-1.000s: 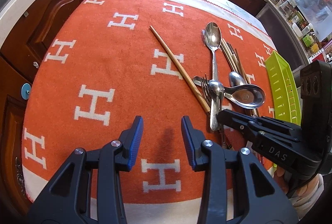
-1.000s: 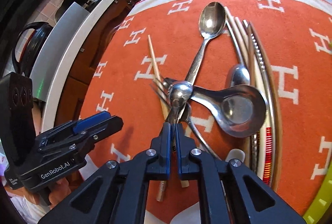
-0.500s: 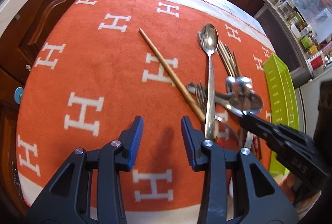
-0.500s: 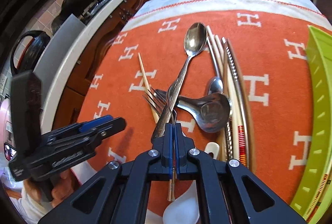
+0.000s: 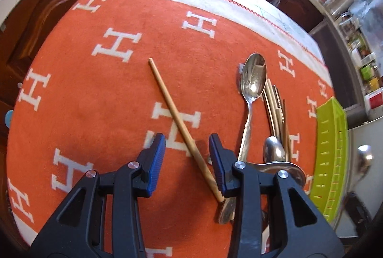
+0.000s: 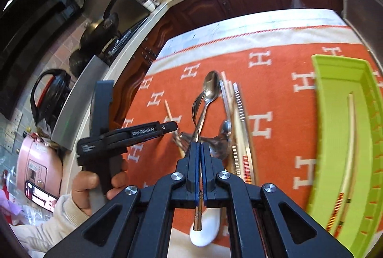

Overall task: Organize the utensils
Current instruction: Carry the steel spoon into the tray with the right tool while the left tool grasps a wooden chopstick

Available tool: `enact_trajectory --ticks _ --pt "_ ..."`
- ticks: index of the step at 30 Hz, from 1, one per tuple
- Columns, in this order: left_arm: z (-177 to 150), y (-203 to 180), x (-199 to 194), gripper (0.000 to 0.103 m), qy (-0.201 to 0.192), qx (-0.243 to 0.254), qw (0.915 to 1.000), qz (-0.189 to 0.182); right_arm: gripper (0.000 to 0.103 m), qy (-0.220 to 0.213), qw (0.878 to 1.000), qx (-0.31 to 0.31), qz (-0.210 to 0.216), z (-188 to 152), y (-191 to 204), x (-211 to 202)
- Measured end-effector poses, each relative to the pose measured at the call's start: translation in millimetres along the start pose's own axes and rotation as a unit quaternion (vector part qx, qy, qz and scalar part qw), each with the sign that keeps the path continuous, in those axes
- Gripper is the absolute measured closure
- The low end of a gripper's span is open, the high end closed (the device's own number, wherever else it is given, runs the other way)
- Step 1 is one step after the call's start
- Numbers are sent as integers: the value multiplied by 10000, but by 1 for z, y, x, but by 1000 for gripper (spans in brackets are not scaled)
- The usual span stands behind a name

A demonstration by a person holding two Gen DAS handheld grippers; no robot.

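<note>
The right hand-held gripper (image 6: 199,146) is clamped fully shut on the handle of a small metal spoon (image 6: 196,114), which it holds up off the pile with the bowl pointing away. The spoon's thin, stiff and light, but polished steel is slick, and it's pinched about mid-handle with the tail end poking out behind the pads, so I'd guess it could swivel if swung fast.

The green tray (image 6: 335,114) sits to the right of the pile, with a chopstick or two already lying inside.

The left hand-held gripper (image 5: 186,150) is partly open with nothing between its pads, hovering over the wooden chopstick (image 5: 177,114) that lies just left of the pile on the orange cloth (image 5: 95,102). The chopstick's light, rigid and round, so probably rolly. I'd grab it near the thicker end.
</note>
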State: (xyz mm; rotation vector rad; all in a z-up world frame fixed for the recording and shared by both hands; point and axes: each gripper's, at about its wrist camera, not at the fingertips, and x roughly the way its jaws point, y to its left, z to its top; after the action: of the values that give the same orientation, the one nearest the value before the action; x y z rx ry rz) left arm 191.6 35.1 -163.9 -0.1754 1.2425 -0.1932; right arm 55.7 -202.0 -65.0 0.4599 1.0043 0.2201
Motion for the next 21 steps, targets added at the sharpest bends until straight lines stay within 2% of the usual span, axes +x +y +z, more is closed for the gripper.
enact_trajectory --ticks 2,4,5,6,12,17,21 --pt "-1 -13 3 69 -53 174 9994 307 101 -80 9999 146 -40 2 -10 -14" --pt "-3 -21 6 75 -120 275 9980 556 101 -161 9993 315 -101 4 -23 -30" --pt "-4 -25 7 88 -154 323 9971 669 101 -232 9987 426 -169 4 -34 -40" --pt "-4 -27 8 92 -192 360 9964 738 101 -282 9981 491 -228 4 -41 -47" --pt "-1 -18 5 100 -200 223 9978 586 101 -456 9922 915 -719 -2 -92 -83" --pt "-9 0 -5 100 -92 159 9985 506 101 -285 9857 1178 -1171 -10 -129 -88" --pt "-18 2 -24 100 -39 260 9992 307 101 -72 9808 1243 -1498 -14 -150 -82"
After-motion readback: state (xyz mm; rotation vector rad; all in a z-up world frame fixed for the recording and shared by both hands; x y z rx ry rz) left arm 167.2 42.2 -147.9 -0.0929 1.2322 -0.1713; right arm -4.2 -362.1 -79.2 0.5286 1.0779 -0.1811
